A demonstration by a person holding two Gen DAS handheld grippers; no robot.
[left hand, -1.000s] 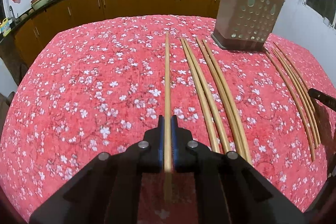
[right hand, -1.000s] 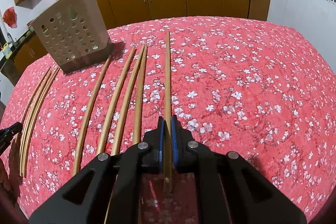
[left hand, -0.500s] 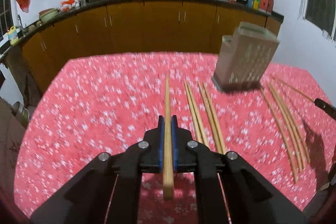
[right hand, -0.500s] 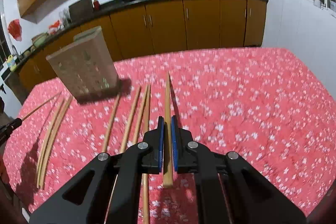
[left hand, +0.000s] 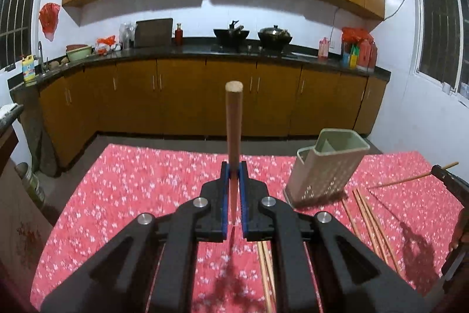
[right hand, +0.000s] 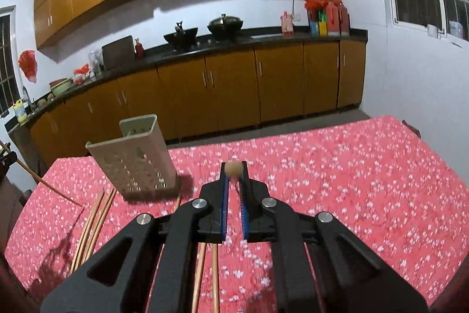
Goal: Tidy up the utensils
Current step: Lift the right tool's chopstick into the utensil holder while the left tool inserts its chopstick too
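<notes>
Above the table [left hand: 146, 181], both my tools tilt slightly downward; left tool [left hand: 234, 166] and right tool [right hand: 234, 167] each clamp one chopstick [left hand: 233, 119].

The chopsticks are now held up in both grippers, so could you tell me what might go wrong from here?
1. Each gripper pinches its chopstick near one end: the left gripper holds a chopstick that sticks out far, so it could pivot or slip.
2. The holder has a narrow, divided opening; a tilted tip might catch its rim and tip it.
3. The right gripper carries its chopstick toward the same holder, so the two could collide.
</notes>
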